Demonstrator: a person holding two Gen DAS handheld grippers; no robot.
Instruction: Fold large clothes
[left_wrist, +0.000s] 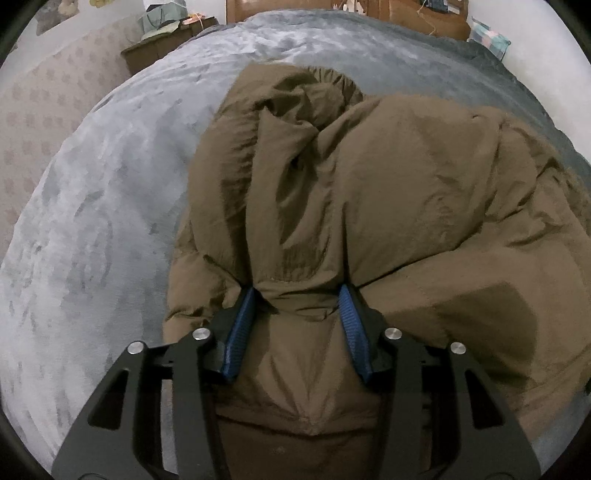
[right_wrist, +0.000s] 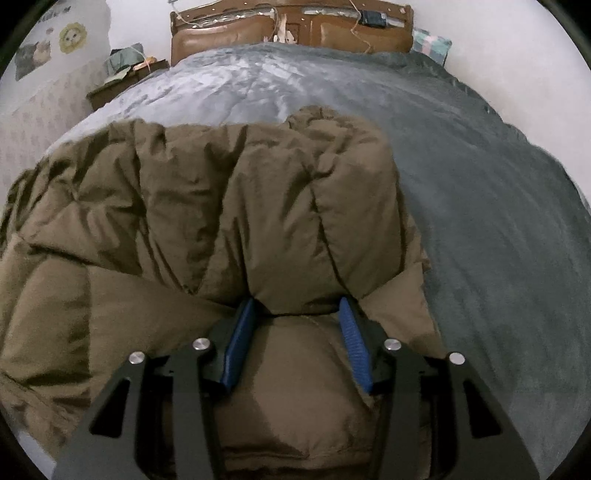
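Note:
A large brown puffer jacket (left_wrist: 388, 177) lies bunched on a grey bedspread (left_wrist: 110, 192). My left gripper (left_wrist: 299, 295) is shut on a thick fold of the jacket, with fabric bulging between its blue pads (left_wrist: 240, 328). In the right wrist view the same jacket (right_wrist: 221, 206) fills the left and middle. My right gripper (right_wrist: 299, 306) is shut on another thick fold of it, with fabric pressed between the blue pads (right_wrist: 352, 339). The jacket's lower edge is hidden under both grippers.
The grey bedspread (right_wrist: 498, 229) stretches to a brown wooden headboard (right_wrist: 288, 33) at the far end. A cluttered bedside table (right_wrist: 122, 77) stands far left by a patterned wall. A pastel pillow (right_wrist: 432, 46) sits at the far right corner.

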